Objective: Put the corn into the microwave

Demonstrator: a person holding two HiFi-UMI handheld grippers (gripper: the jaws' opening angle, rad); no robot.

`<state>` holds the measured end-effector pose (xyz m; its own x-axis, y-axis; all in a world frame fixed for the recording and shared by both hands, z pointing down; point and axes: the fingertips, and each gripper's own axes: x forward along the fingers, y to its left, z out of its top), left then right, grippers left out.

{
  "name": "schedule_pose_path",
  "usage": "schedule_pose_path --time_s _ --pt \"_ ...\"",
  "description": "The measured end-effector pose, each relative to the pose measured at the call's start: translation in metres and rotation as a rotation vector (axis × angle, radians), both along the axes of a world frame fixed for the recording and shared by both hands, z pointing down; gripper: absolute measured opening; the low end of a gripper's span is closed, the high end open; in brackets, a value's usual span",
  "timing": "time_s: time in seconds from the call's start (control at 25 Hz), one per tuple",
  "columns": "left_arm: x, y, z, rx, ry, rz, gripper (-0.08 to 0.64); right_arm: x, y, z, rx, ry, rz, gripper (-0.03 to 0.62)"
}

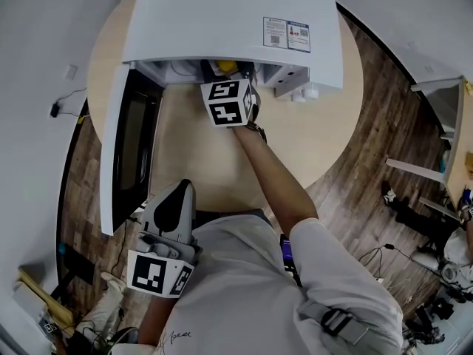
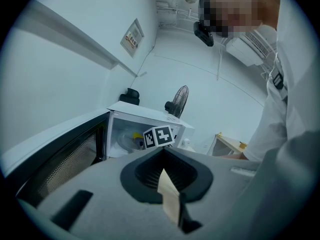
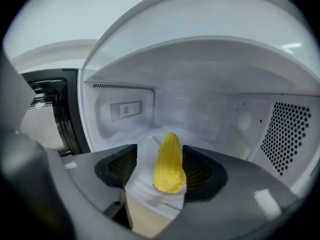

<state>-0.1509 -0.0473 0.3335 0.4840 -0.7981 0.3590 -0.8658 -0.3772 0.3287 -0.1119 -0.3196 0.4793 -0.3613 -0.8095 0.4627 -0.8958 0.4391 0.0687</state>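
Observation:
The white microwave (image 1: 222,13) stands on the round table with its door (image 1: 129,146) swung wide to the left. A yellow corn cob (image 3: 169,164) lies on the glass turntable (image 3: 142,151) inside, and shows as a yellow spot (image 1: 226,66) in the head view. My right gripper (image 1: 233,80) reaches to the microwave's mouth. In the right gripper view its jaws (image 3: 161,149) stand open either side of the corn, pads apart from it. My left gripper (image 1: 177,191) hangs low near my body, jaws (image 2: 163,156) shut on nothing, pointing at the open microwave.
The light wooden table (image 1: 325,139) has bare top in front of the microwave. The open door blocks the left side. A fan (image 2: 177,101) stands behind the microwave. Off the table lie wood floor, cables (image 1: 392,257) and a white shelf (image 1: 443,124) at the right.

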Motion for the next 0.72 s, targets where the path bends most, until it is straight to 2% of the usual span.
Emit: schedule_pose_path --time_s 0.56,0.72 --pt "0.000 0.004 -0.006 0.025 0.015 -0.021 -0.011 0.007 0.020 -0.021 -0.005 -0.037 -0.070 0.246" --pt "0.002 0.005 -0.007 0.029 0.026 -0.025 -0.012 0.010 0.028 -0.031 0.031 -0.027 -0.077 0.215"
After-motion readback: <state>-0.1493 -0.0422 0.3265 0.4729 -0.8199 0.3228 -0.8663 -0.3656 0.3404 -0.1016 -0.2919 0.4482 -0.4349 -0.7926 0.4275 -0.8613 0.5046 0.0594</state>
